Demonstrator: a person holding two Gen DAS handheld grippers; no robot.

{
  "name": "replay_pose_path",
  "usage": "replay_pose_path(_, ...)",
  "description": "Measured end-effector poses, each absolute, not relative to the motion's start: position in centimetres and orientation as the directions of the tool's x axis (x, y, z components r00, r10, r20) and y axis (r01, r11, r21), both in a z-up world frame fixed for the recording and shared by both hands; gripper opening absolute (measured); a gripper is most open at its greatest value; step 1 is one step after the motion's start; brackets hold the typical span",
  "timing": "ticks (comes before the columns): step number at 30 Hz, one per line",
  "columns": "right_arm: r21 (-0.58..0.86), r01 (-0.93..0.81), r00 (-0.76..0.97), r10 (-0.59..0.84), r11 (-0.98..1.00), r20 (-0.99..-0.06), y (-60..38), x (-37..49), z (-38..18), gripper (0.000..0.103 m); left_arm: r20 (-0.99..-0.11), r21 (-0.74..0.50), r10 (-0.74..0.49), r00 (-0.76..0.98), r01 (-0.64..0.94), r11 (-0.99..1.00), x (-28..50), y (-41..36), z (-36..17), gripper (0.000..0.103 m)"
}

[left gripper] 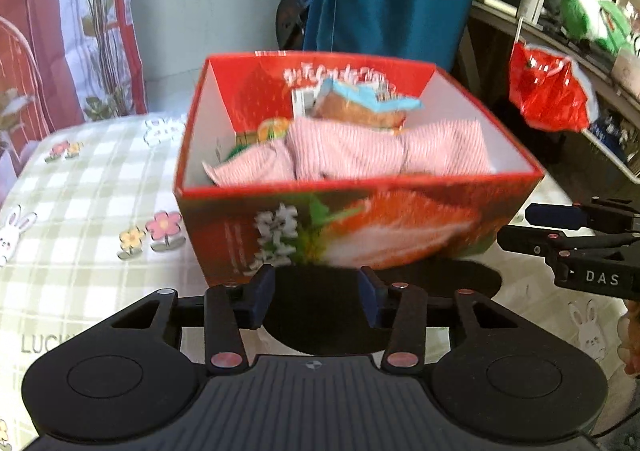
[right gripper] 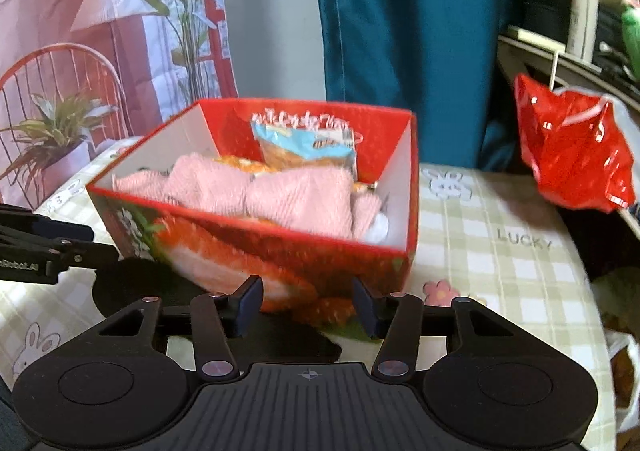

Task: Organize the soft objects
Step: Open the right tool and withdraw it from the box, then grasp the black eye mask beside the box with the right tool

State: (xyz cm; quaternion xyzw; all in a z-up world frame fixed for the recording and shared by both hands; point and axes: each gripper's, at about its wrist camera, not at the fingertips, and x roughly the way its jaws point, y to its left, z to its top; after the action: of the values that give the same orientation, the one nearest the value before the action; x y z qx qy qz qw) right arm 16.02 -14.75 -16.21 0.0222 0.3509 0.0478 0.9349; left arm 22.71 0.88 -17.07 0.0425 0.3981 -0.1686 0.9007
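Left wrist view: the left hand-held gripper (left gripper: pixel 316 299) hangs spread and empty before the red box (left gripper: pixel 360 227) on the checked bench (left gripper: pixel 92 187), pink knitted cloth (left gripper: pixel 344 155) inside, while the right wrist view adds the right hand-held gripper (right gripper: pixel 308 307), also spread and empty, and a blue snack packet (right gripper: pixel 308 147) behind the cloth.

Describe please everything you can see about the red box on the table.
The red box looks like printed cardboard, open at the top, its walls widening upward, white inside. Its outside shows a strawberry picture with white flowers. It stands upright on the checked tablecloth. Inside lie pink knitted cloths and behind them a blue and brown snack packet. Neither gripper touches it.
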Motion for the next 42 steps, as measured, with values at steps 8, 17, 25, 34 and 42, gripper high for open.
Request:
replay_pose_path(8, 0.067, -0.08, 0.734, 0.104, 0.995, -0.671, -12.8, 16.9, -19.7, 0.044, -0.749, -0.034, -0.215, 0.627, 0.288, 0.957, 24.0, 1.1, -20.5, 0.043)
replay_pose_path(17, 0.123, -0.072, 0.703, 0.138, 0.99, -0.698, -11.6, 17.1, -23.1, 0.042, -0.74, -0.046, -0.245, 0.626, 0.317, 0.947, 22.4, 1.3, -22.3, 0.042)
replay_pose_path(25, 0.091, -0.101, 0.758, 0.136, 0.991, -0.638, -11.3, 13.3, -24.7, 0.042, -0.685, -0.069, -0.245, 0.686, 0.274, 0.959, 18.4, 1.6, -23.4, 0.044)
replay_pose_path(34, 0.052, -0.125, 0.807, 0.132, 0.991, -0.576, -12.3, 10.8, -25.4, 0.054, -0.653, -0.079, -0.247, 0.716, 0.26, 0.962, 16.8, 2.0, -24.1, 0.049)
replay_pose_path(42, 0.086, -0.102, 0.809, 0.134, 0.991, -0.572, -13.3, 10.6, -26.0, 0.064, -0.661, -0.125, -0.262, 0.704, 0.241, 0.962, 17.3, 2.8, -24.6, 0.055)
